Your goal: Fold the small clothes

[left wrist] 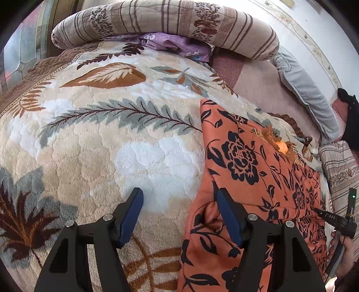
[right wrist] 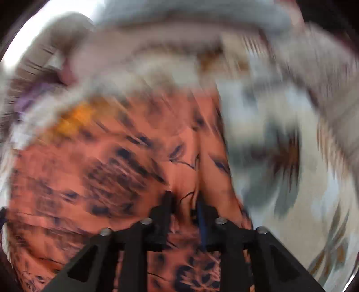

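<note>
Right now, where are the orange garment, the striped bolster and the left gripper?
Orange garment [left wrist: 244, 155]: left wrist view, its black flower print.
Striped bolster [left wrist: 166, 20]: left wrist view, its middle.
Left gripper [left wrist: 180, 197]: left wrist view, between fingertips.

I count one orange garment with a black flower print [left wrist: 253, 170], under my left gripper's [left wrist: 179, 197] right finger. One leaf-patterned plush blanket [left wrist: 94, 139] spreads ahead of both fingers. Beyond it I see one long striped bolster [left wrist: 166, 24], one purple flowered cloth [left wrist: 170, 43] tucked beneath it, and one grey cushion [left wrist: 307, 94] far right. Two grippers: left, and right [right wrist: 184, 198].
</note>
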### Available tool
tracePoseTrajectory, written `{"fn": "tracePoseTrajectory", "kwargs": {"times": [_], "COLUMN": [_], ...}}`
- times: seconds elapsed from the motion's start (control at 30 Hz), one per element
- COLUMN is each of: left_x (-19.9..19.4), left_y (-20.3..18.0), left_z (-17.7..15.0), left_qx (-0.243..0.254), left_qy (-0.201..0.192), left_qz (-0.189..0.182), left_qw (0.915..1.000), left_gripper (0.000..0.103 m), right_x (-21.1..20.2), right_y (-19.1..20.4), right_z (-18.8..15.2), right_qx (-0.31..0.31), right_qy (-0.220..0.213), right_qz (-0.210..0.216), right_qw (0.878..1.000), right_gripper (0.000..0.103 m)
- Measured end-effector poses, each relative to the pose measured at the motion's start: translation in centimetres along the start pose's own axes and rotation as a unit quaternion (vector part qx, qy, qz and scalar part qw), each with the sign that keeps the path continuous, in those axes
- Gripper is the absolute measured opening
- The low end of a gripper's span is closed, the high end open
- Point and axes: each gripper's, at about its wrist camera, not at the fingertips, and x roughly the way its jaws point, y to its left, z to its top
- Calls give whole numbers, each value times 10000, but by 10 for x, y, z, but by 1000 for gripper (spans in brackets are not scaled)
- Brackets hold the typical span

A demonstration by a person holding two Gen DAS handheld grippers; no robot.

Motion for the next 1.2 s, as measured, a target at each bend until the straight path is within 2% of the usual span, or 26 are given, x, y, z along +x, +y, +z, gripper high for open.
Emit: {"fn": "tracePoseTrajectory", "kwargs": {"times": [0.03,0.13,0.23,0.3,0.37,0.43,0.5,0.53,0.57,0.63,0.67,0.7,0.73,0.8,0.9,0.97,1.0,1.03,1.07,1.1,1.13,1.17,1.2], "left_x": [0,1,-3,-7,-13,-16,-11,-4,6,41,61,75,74,65,42,39,48,66,85,85,80,75,69], "left_y": [0,-1,-7,-13,-20,-31,-49,-57,-61,-56,-48,-39,-36,-41,-49,-56,-58,-59,-55,-50,-50,-50,-49], "left_z": [0,2,2,4,10,19,32,39,45,56,60,62,65,69,78,83,83,81,78,74,74,74,74], "left_qx": [3,-16,155,294,305,331,549,640,686,587,500,430,391,475,483,634,758,834,804,703,667,646,609], "left_qy": [5,28,-35,-58,-89,-60,-8,52,164,518,701,827,689,649,193,-27,70,369,677,443,318,368,366], "left_qz": [-2,59,119,145,56,-159,-207,-115,-2,367,709,794,728,886,581,621,828,1086,1225,1142,1124,1118,1054], "left_qw": [10000,10000,9998,9994,9995,9993,9983,9979,9975,9963,9938,9925,9942,9928,9970,9961,9937,9899,9869,9900,9909,9909,9919], "left_gripper": [69,69,69,69,69,69,69,69,69,69,69,70,71,71,70,70,70,70,74,77,78,78,78], "right_x": [-12,-33,-60,-69,-61,-36,4,17,12,0,1,4,8,11,-4,-12,-11,-7,3,20,41,43,35], "right_y": [-9,-12,-3,4,7,12,8,4,4,9,10,10,8,2,5,1,2,3,3,0,-9,-15,-15], "right_z": [-4,-1,13,24,33,38,32,28,26,26,26,26,25,21,25,38,44,50,56,61,62,62,64], "right_qx": [214,397,336,420,446,514,913,1054,967,772,706,640,602,674,563,652,686,713,760,885,1189,1400,1443], "right_qy": [-317,-370,-859,-1012,-832,-550,83,186,-15,-149,-175,-146,-84,-96,-213,-342,-349,-374,-369,-228,6,-60,-119], "right_qz": [225,426,676,1256,2029,2391,2120,2167,2214,2250,2291,2247,2186,2379,2366,2739,2922,3001,2885,2681,2773,2909,2936], "right_qw": [9990,9976,9934,9860,9746,9681,9729,9704,9704,9712,9707,9722,9739,9689,9697,9589,9532,9505,9538,9591,9534,9464,9449], "right_gripper": [30,68,68,70,71,74,74,73,73,73,74,74,74,74,74,74,74,74,78,79,79,78,78]}}
